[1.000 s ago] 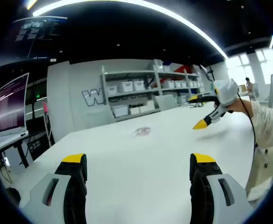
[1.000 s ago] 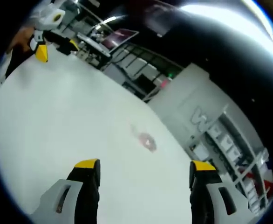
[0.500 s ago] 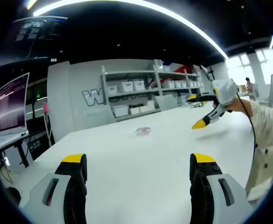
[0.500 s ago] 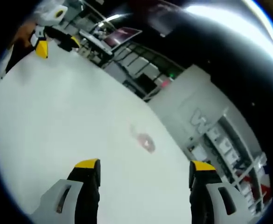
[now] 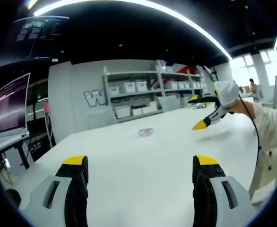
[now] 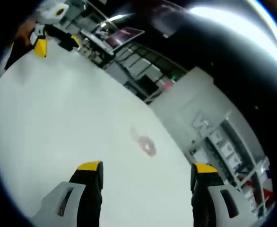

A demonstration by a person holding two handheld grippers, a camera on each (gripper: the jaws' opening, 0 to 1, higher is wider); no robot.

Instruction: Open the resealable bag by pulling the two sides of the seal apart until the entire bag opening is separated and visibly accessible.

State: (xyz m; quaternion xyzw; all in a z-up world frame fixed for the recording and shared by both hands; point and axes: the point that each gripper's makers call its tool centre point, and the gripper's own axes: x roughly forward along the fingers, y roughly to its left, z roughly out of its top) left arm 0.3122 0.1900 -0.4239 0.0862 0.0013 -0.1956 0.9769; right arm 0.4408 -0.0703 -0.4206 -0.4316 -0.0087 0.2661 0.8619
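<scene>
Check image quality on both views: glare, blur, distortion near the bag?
Left gripper view: sharp, strong fisheye bend in the ceiling light, windows blown out at right; bag small but distinct. Right gripper view: tilted, softer, heavy glare top right; bag a faint pinkish smudge on the white table.

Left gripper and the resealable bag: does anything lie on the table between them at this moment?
No. In the left gripper view, bare white table runs from the left gripper to the bag.

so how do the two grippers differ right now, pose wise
The left gripper is level over the white table, facing the bag. The right gripper is rolled, so its view of the bag tilts. Both are open, holding nothing, well short of the bag.
</scene>
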